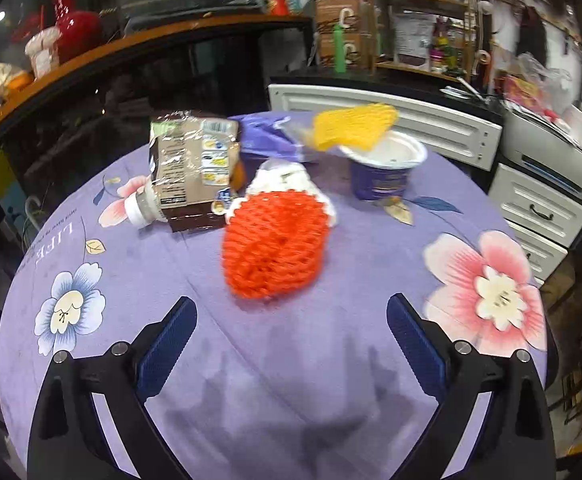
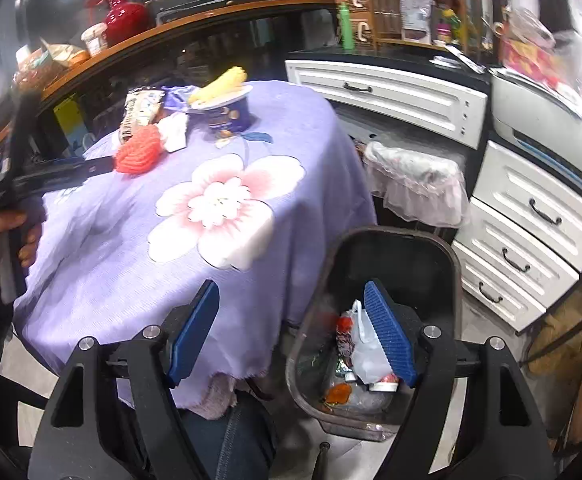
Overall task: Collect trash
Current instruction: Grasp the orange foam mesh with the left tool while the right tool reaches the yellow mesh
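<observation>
An orange foam fruit net lies mid-table, just ahead of my open, empty left gripper. Behind it sit a white foam net, a brown packet under clear wrap, a small white-capped bottle, a purple wrapper and a blue cup with a yellow foam net on top. My right gripper is open and empty, above a black trash bin holding several bits of trash. The left gripper shows by the orange net.
The round table has a purple floral cloth. White drawers and a lace-covered stool stand right of the table. A dark counter with a red vase runs behind. A person's knee is below the table edge.
</observation>
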The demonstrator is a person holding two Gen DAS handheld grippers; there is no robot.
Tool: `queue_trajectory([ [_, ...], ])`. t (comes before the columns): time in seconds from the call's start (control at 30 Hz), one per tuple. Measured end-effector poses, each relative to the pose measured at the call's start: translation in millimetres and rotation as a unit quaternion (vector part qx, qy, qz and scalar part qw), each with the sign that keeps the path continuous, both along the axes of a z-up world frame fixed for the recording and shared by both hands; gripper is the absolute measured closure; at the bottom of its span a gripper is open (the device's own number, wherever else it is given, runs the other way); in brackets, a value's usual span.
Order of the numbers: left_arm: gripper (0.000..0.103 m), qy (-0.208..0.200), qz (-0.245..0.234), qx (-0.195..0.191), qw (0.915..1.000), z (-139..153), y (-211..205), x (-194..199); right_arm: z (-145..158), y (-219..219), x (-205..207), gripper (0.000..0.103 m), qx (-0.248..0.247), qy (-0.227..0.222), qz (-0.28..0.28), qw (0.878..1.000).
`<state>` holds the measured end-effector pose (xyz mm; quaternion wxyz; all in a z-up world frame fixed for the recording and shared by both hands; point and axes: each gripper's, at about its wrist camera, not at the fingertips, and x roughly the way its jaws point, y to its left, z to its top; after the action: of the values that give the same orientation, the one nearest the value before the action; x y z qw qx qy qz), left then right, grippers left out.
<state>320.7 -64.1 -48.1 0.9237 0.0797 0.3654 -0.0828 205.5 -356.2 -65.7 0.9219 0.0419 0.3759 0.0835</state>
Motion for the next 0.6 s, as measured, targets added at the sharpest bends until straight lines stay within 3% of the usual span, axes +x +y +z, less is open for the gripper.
queue_trajectory([
  [0.33,0.010,0.043,-0.013,0.002,0.9990,-18.6,-7.2,57.5,6.8,30.1,33.4,0.028,-0.010,0.013,0.013,1.000],
  [0.43,0.023,0.048,-0.015,0.008,0.9987,-22.9,-6.9,63.4,12.8,40.0,49.2,0.028,-0.015,0.010,0.020,1.000],
  [0.6,0.061,0.053,-0.006,-0.024,0.9983,-22.1,11.2,63.4,26.4,62.2,81.9,0.028,-0.019,-0.003,0.040,0.999],
])
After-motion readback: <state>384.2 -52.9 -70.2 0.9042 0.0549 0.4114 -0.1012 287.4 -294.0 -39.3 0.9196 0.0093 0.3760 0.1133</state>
